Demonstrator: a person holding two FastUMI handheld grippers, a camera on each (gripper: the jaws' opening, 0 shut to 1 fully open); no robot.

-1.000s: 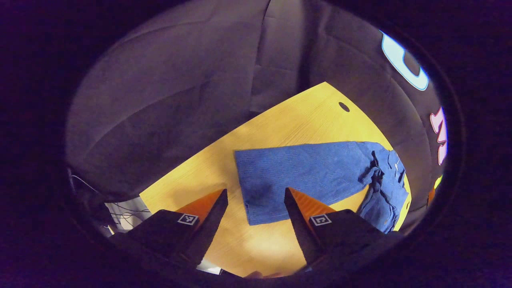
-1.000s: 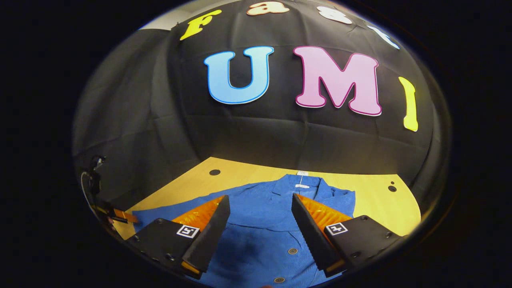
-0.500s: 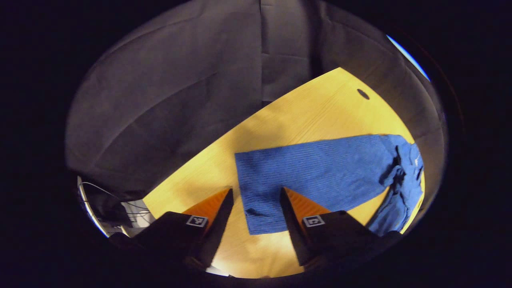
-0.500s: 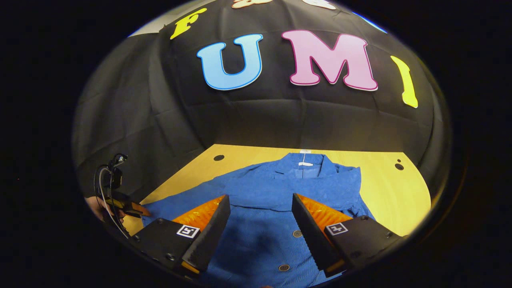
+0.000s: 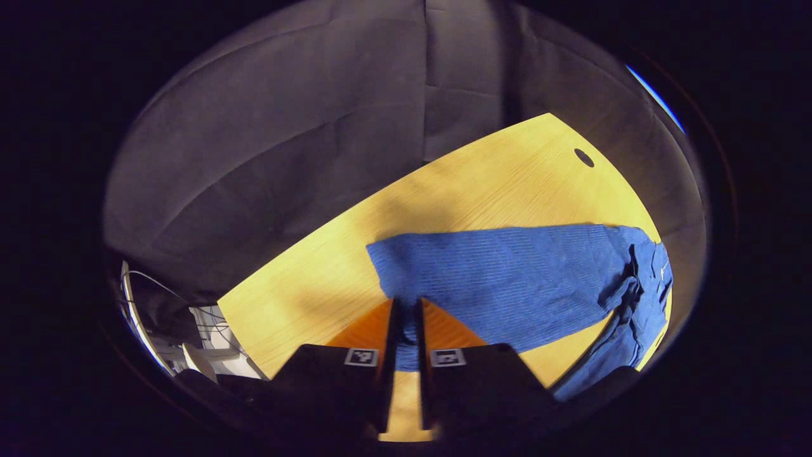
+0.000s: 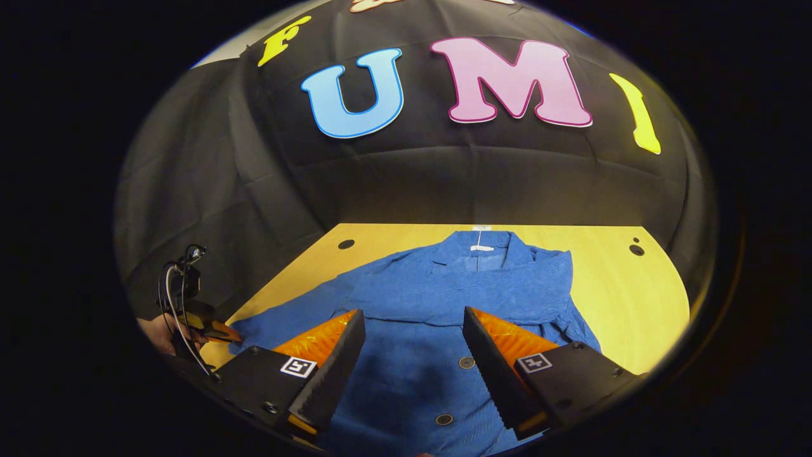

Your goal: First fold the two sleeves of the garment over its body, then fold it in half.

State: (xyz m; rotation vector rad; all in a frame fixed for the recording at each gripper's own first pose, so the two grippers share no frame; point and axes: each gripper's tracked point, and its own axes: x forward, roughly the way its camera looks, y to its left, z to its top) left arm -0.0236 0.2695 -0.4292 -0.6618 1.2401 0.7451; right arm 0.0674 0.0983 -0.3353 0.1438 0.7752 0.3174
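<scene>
A blue buttoned garment [image 6: 438,298] lies face up on the wooden table [image 6: 634,292], collar toward the wall. Its one long sleeve [image 5: 507,273] stretches flat across the table [image 5: 482,184] in the left gripper view. My left gripper [image 5: 406,317] is shut on the cuff end of that sleeve, the cloth pinched between both fingers. My right gripper [image 6: 412,336] hangs open above the garment's chest near the buttons, nothing between its fingers. In the right gripper view the left gripper [image 6: 209,327], with a hand behind it, sits at the sleeve's end at far left.
Round holes mark the table's far corners [image 6: 346,244] [image 6: 635,249] [image 5: 583,157]. Black cloth walls close in behind the table. Cables and pale gear [image 5: 190,330] lie beyond the table's left edge.
My left gripper came down onto the sleeve's cuff and shut on it; it was open before. The right gripper stayed open while its view pulled back over the garment.
</scene>
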